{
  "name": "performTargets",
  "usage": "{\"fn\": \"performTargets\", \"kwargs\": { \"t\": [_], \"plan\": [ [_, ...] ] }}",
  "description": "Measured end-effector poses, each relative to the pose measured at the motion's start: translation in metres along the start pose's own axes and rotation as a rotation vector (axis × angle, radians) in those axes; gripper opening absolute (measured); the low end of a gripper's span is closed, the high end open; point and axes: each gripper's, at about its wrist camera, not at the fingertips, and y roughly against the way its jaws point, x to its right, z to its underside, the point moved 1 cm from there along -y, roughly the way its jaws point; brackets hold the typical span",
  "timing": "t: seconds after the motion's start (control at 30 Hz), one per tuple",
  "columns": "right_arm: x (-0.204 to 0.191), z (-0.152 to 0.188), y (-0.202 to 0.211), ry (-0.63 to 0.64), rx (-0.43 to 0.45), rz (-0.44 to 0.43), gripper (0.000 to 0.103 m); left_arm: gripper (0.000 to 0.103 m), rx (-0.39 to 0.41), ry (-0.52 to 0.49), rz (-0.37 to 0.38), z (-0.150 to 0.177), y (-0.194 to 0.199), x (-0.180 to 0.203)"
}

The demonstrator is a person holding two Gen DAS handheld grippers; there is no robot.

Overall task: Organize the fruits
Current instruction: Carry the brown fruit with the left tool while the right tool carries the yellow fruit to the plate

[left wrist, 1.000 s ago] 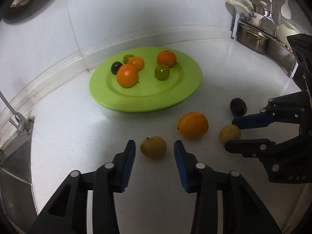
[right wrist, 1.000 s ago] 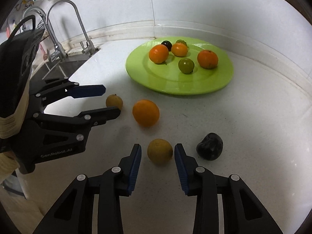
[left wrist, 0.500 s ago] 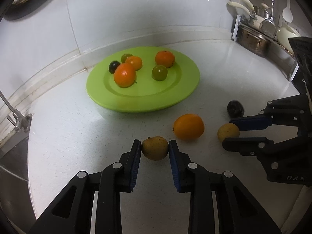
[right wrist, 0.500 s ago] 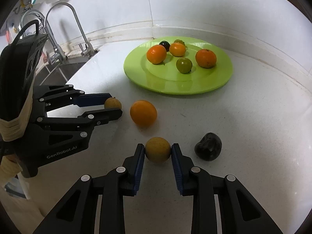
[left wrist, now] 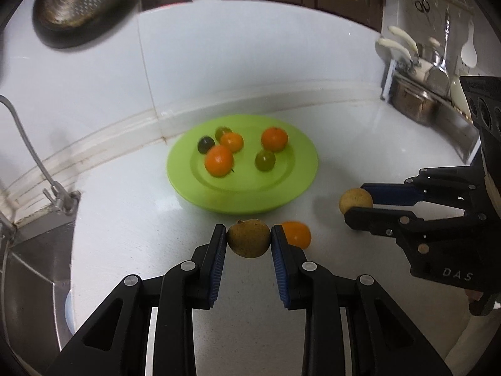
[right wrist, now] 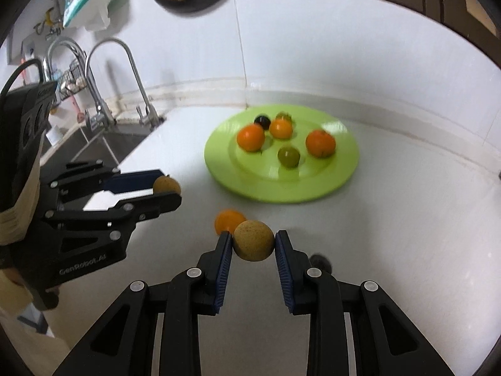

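My left gripper [left wrist: 249, 239] is shut on a brownish-yellow round fruit [left wrist: 249, 242] and holds it above the white counter. My right gripper [right wrist: 253, 246] is shut on a second yellow-brown round fruit [right wrist: 253, 240], also lifted; it also shows in the left wrist view [left wrist: 355, 200]. A green plate [left wrist: 300, 175] at the back carries three oranges, two green fruits and a dark fruit. A loose orange [left wrist: 297, 235] lies on the counter below and between the grippers. A dark fruit [right wrist: 319, 261] is mostly hidden behind my right finger.
A sink [right wrist: 103, 144] with two taps [right wrist: 125, 72] lies to the left. A rack with a pot and utensils [left wrist: 419, 94] stands at the back right. A dark strainer pan [left wrist: 78, 3] hangs on the wall above.
Both grippers closed on their fruits and lifted them off the counter. The plate and the loose orange now sit lower and farther in both views.
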Motion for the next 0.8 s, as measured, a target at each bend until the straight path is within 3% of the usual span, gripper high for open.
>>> {"fn": "performTargets", "kwargs": {
  "t": [0.43,0.8],
  "plan": [
    [0.009,-0.03,0.025,-0.009,0.134,-0.002,0.03,0.029,0.12,-0.017,-0.067,-0.024,0.023,0.007],
    [0.024,-0.068,0.023,0.005,0.209,0.014,0.029,0.029,0.167,0.009,-0.062,-0.056,0.013,-0.005]
  ]
}}
